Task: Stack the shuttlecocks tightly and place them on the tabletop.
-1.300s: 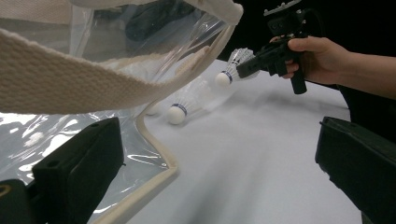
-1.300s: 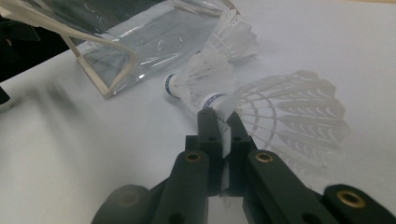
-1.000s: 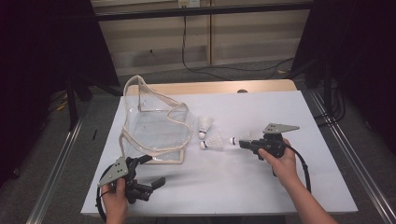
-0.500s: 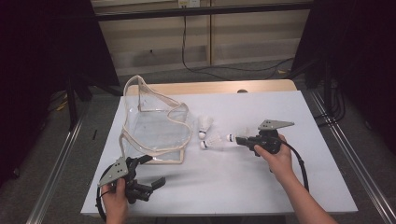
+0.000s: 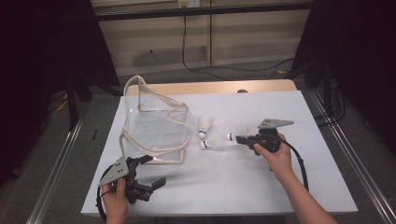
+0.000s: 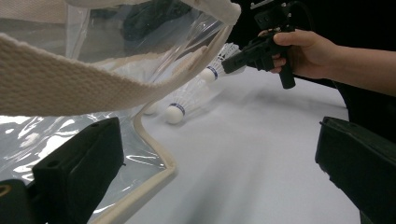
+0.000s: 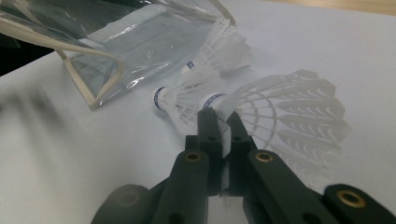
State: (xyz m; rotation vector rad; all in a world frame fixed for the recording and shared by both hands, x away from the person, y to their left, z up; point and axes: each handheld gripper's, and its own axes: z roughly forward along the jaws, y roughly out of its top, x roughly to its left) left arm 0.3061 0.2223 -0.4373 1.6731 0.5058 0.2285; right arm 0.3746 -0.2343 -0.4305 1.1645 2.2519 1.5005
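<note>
held item: right tongs (image 7: 219,122) are clamped shut on the skirt of one shuttlecock (image 7: 280,109), cork end pointing toward the bag; it sits in the grip over the surface (image 5: 243,186), just right of the other two.
others: two loose shuttlecocks (image 5: 212,142) lie on the surface between the held one and the bag.
bag: clear bag (image 5: 156,126) with cream trim lies at left-centre, mouth gaping up and toward the shuttlecocks.
left tongs: left tongs (image 5: 156,183) are wide open with nothing between them, just at the bag's near edge.
step (judged): carry the held shuttlecock into the bag.
how: light grip, the plastic skirt deforms. Lift over the loose pair, go in cork first, clear the trim.
assist: left tongs could pinch the cream trim (image 6: 154,149) to keep the mouth open.
risk: brushing the loose pair would roll them.
</note>
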